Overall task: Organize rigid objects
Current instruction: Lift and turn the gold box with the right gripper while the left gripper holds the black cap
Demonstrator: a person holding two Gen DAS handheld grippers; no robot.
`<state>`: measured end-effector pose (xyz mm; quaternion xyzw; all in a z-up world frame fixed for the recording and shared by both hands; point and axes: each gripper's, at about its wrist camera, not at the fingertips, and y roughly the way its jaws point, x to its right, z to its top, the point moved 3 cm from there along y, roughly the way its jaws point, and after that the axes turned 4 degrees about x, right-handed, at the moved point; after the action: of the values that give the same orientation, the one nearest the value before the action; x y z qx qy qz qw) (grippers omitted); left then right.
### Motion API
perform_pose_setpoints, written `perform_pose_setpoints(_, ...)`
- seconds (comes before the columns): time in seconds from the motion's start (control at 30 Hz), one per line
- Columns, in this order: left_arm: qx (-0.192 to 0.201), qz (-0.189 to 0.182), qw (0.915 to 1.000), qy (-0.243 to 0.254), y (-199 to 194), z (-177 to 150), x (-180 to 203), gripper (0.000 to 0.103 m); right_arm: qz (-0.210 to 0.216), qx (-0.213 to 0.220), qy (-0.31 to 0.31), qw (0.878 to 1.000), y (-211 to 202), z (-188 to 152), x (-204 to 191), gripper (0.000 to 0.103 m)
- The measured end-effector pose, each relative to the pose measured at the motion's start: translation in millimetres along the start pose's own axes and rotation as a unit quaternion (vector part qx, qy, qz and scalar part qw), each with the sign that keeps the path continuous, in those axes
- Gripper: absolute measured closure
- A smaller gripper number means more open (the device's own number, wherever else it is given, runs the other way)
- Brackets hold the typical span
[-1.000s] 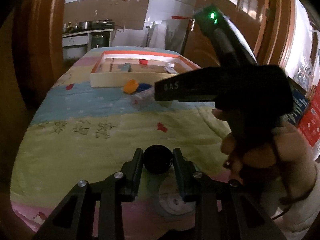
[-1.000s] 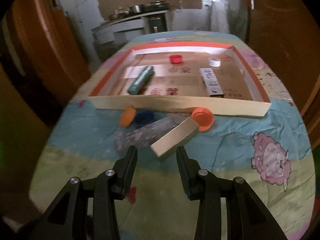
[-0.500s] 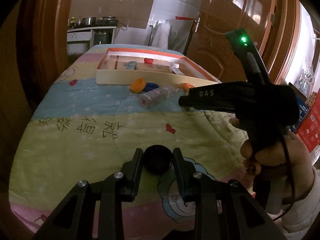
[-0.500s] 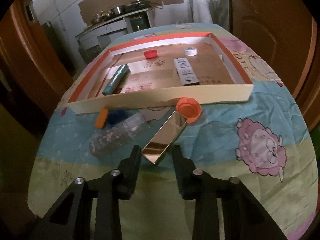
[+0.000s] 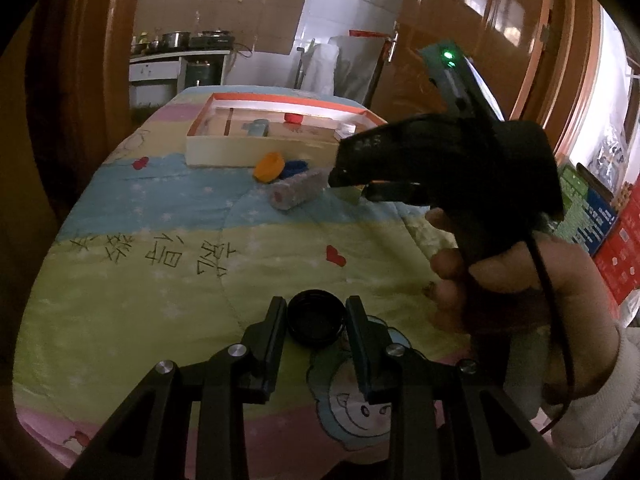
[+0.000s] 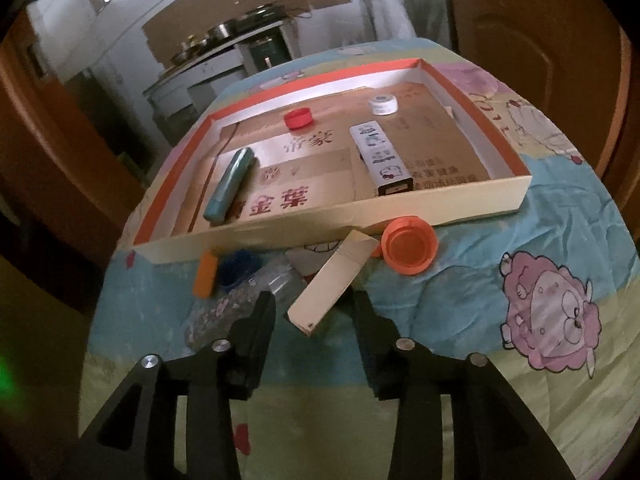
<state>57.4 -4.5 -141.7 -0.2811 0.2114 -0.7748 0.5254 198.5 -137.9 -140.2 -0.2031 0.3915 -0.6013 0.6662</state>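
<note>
The left gripper [image 5: 316,322] has its fingers [image 5: 275,320] closed on a black round cap [image 5: 316,318], one pad against each side of it, just above the cartoon-print quilt [image 5: 160,216] that covers the table.

The right gripper [image 6: 314,314] is opening its fingers [image 6: 262,312]; the near end of a slim cream box [image 6: 334,282] lies between the tips, and the pads stand clear of its sides. This box rests on the quilt at a slant, with its far end reaching toward a large orange cap [image 6: 408,250] that lies open side up, touching or nearly touching it. To the left of the box lies a clear speckled bottle [image 6: 240,304] on its side, partly behind the left finger. Just beyond the bottle sit a dark blue cap [image 6: 238,268] and a second orange cap [image 6: 205,278] on its edge, close together.

Past all these stands a shallow cardboard tray [image 6: 360,220] with an orange rim and pale walls. Inside it lie a teal tube [image 6: 230,184] at the left, a red cap [image 6: 298,118] toward the back, a white cap [image 6: 383,104] at the back right, and a long patterned box [image 6: 380,158] near the middle right.

In the left wrist view, a person's hand [image 5: 516,284] in a pale sleeve [image 5: 600,420] grips the handle of the right gripper, which points toward the bottle.
</note>
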Motion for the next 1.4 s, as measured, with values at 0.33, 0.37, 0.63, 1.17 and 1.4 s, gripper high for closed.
perform_pose_setpoints(0.33, 0.003, 0.000, 1.0000, -0.003, -2.2, 1.8, -3.0, 0.072, -0.005, -0.002, -0.025, 1.000, -11.8, -11.6, 8.2, 0.083)
perform_pose_setpoints(0.37, 0.003, 0.000, 1.0000, -0.004, -2.4, 2.1, -3.3, 0.072, 0.001, -0.002, -0.027, 1.000, -15.7, -15.1, 10.9, 0.083)
perform_pose_setpoints(0.63, 0.003, -0.001, 1.0000, 0.000, -3.3, 2.0, 0.4, 0.072, 0.020, -0.012, -0.072, 0.997, -44.5, -41.8, 19.4, 0.084)
perform_pose_setpoints(1.17, 0.028, 0.015, 0.9994, 0.015, -5.6, 37.7, 7.6, 0.072, 0.045, -0.001, -0.078, 0.996, -65.7, -50.4, 21.6, 0.085)
perform_pose_setpoints(1.4, 0.024, 0.011, 0.9996, 0.012, 0.1, 42.4, 8.6, 0.072, 0.046, -0.011, -0.116, 0.992, -52.1, -55.5, 17.1, 0.074)
